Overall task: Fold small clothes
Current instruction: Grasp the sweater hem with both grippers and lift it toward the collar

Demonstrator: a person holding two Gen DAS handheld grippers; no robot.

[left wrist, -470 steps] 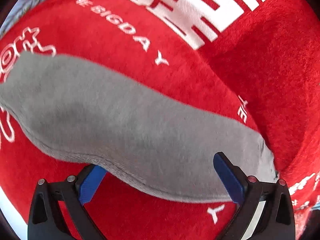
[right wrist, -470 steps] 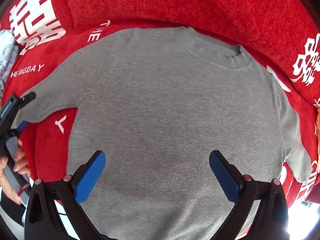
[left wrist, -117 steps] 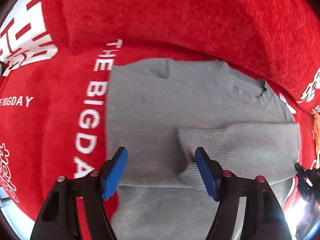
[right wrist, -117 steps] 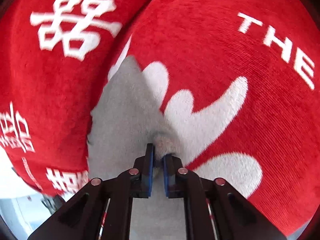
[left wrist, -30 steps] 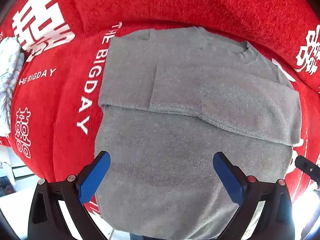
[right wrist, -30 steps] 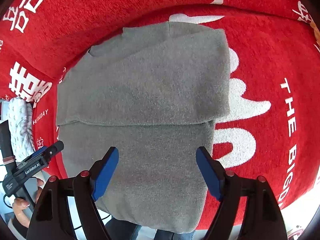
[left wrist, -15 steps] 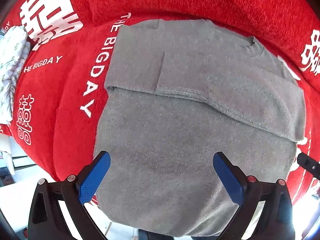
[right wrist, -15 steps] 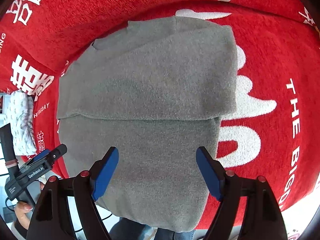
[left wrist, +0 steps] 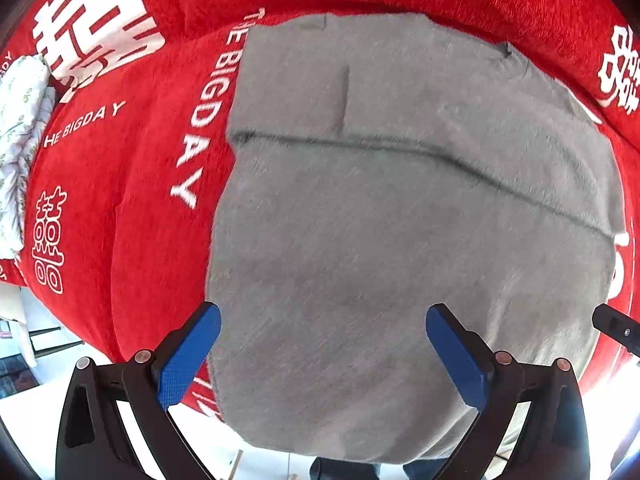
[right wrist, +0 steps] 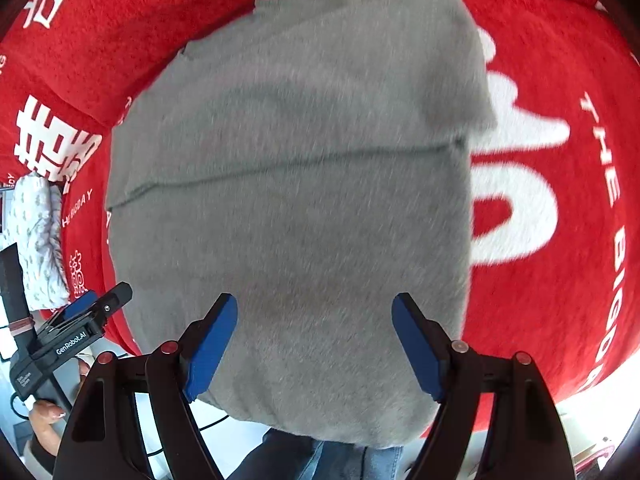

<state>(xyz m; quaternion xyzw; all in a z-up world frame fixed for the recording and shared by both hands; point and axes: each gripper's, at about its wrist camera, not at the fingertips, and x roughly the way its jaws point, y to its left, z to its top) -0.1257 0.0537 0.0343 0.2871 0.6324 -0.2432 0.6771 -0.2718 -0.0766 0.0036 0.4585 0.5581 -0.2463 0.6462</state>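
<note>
A grey sweater (left wrist: 400, 208) lies flat on a red cover, both sleeves folded across its chest, its hem hanging over the near edge. My left gripper (left wrist: 324, 340) hovers open over the lower left part of the sweater, nothing between its blue pads. In the right wrist view the same grey sweater (right wrist: 296, 184) fills the middle, and my right gripper (right wrist: 314, 332) stands open above its lower part, empty. The left gripper (right wrist: 96, 306) shows at that view's left edge, held by a hand (right wrist: 46, 420). The tip of the right gripper (left wrist: 616, 328) peeks in at the left wrist view's right edge.
The red cover (left wrist: 132, 200) with white lettering spreads around the sweater and rises at the back. A white patterned cloth (left wrist: 20, 120) lies at the far left, also seen as the patterned cloth (right wrist: 38, 240). Below the hem, jeans legs (right wrist: 320, 460) and pale floor show.
Both grippers have come lower and nearer to the sweater's hem end, so the sweater looks larger. Both stay open and empty. The sweater has not moved.
</note>
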